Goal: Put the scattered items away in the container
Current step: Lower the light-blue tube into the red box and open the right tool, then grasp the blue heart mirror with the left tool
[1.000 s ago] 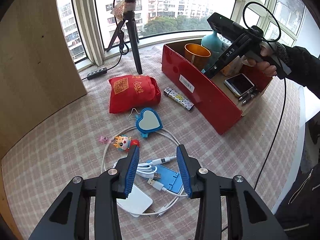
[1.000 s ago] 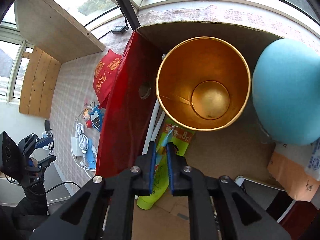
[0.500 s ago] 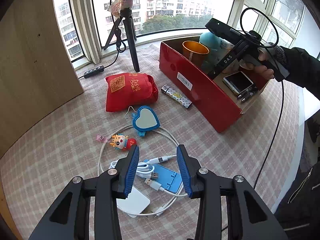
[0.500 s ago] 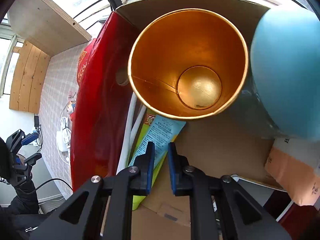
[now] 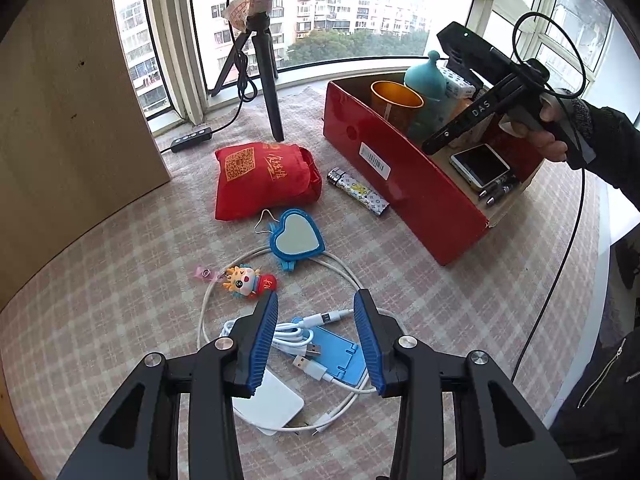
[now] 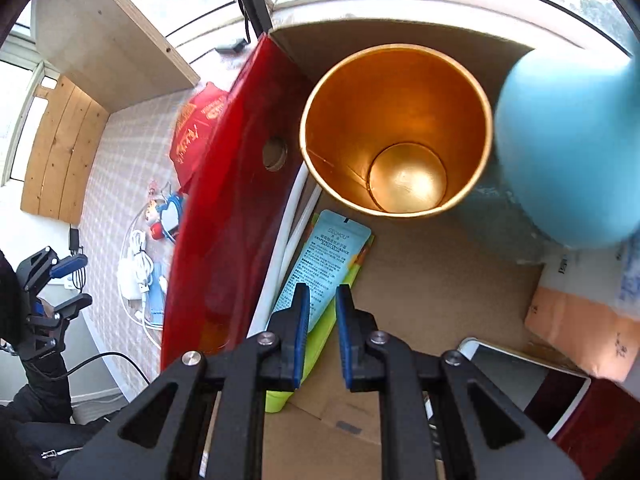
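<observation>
The red box (image 5: 404,184) stands on the checked cloth at right and holds a gold cup (image 5: 396,98), a teal bottle (image 5: 426,80) and a phone (image 5: 480,165). My left gripper (image 5: 316,338) is open and empty above a white cable bundle (image 5: 288,332) and a blue phone stand (image 5: 340,356). My right gripper (image 6: 322,312) is slightly open inside the box (image 6: 224,216), above a blue-green tube (image 6: 324,264) lying next to the gold cup (image 6: 396,128). It holds nothing.
On the cloth lie a red pouch (image 5: 260,176), a lighter (image 5: 358,192), a heart mirror (image 5: 296,236), a dragon keychain (image 5: 246,280) and a white charger (image 5: 268,404). A tripod (image 5: 264,68) stands at the back. A wooden panel (image 5: 60,120) is at left.
My right gripper let go of the tube, which now lies in the box, and has drawn back. My left gripper has risen a little.
</observation>
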The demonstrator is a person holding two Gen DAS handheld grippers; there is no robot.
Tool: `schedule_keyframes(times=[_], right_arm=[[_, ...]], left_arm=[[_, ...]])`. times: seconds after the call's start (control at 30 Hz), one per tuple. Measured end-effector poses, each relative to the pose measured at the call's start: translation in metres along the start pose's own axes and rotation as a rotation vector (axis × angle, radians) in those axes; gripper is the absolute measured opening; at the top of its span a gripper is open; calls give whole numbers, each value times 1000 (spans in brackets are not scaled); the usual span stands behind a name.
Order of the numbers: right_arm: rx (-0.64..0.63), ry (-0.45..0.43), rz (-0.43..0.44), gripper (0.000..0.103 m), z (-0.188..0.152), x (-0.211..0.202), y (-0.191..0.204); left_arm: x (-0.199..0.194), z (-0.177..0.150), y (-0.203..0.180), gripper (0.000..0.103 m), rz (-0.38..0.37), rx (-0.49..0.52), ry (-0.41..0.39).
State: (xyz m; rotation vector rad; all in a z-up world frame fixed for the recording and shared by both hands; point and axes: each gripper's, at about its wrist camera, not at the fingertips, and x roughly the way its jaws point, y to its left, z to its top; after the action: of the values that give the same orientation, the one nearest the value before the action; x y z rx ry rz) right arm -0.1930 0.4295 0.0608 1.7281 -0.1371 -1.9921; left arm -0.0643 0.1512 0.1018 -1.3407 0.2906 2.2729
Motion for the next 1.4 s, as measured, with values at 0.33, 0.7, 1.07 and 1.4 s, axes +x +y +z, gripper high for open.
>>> schedule_keyframes(times=[0.33,0.7,1.07,1.4], right_arm=[[268,-542,-35,42,-128,-92,-5],[350,-599,-82,43,-190,-103,11],[369,-589,-56,43,-196,-101,16],[343,-588,-55,43,-200,-102,36]], left_arm=[[21,-11,18,38,-29,-129,6],[44,1,25,39,-70,-174,16],[99,33,39,45,-27,-165,115],[114,39,16,28,36,-100,110]])
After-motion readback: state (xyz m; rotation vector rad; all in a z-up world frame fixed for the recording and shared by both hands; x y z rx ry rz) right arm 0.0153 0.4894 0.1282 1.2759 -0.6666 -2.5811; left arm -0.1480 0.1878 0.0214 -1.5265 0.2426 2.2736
